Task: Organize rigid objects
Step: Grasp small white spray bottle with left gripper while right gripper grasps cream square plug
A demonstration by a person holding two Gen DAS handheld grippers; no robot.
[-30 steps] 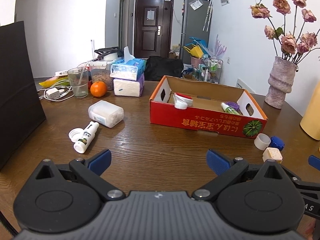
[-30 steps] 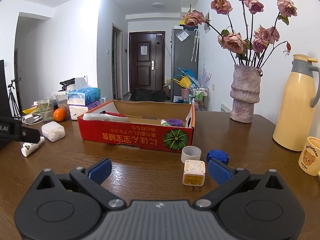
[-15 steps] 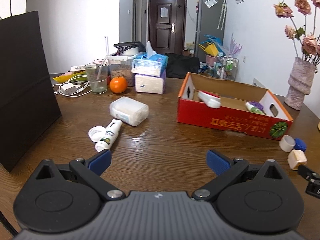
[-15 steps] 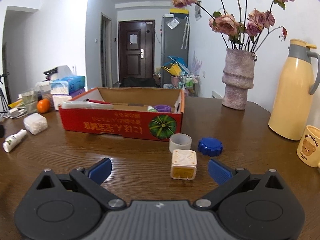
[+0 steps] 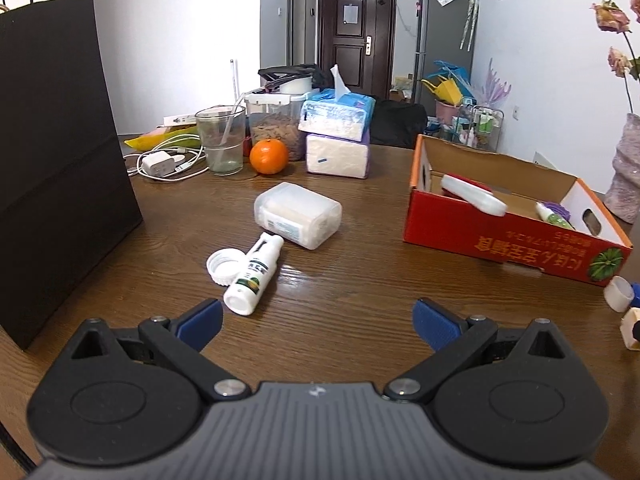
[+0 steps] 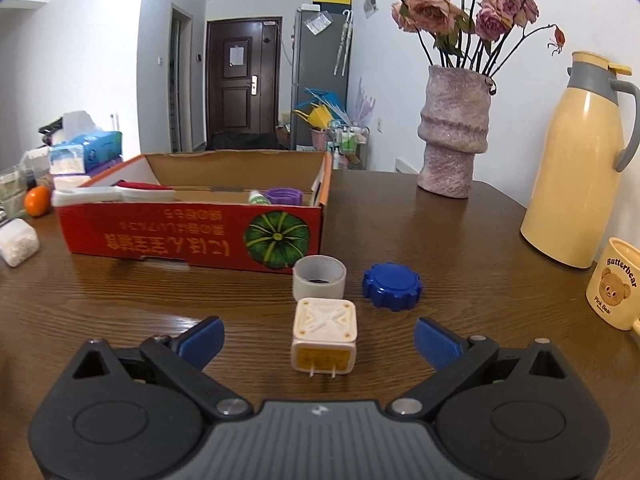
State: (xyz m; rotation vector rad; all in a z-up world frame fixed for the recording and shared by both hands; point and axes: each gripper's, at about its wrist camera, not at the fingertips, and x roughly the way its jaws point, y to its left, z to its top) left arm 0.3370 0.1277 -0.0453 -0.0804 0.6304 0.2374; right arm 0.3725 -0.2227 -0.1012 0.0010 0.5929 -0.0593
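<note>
1. Loose rigid objects lie on a wooden table (image 6: 460, 248) around a red cardboard box (image 6: 192, 236), which seems to be the collecting point: a purple cap (image 6: 284, 196) and a white-and-red item (image 5: 472, 196) already sit inside it.

2. Right gripper (image 6: 319, 338) hangs low over the table, jaws spread wide and holding nothing. A cream plug adapter (image 6: 324, 334) stands directly ahead between the blue fingertips (image 6: 202, 338), prongs toward the camera, apparently lined up as the next pick.

3. Just beyond the adapter stand a grey tape roll (image 6: 319, 277) and, ahead to the right, a blue lid (image 6: 392, 286); both rest close to the box's front wall, a short carry away.

4. Left gripper (image 5: 318, 324) is likewise wide open and empty. A small white bottle (image 5: 254, 276) lies on its side just ahead of the left fingertip, touching a white cap (image 5: 224, 266), with a translucent case (image 5: 298, 214) farther ahead.

5. The box sits ahead and to the right of the left tool.

6. An orange (image 5: 269, 156), tissue packs (image 5: 338, 128) and a vase (image 6: 454, 132) look like bystanders.
</note>
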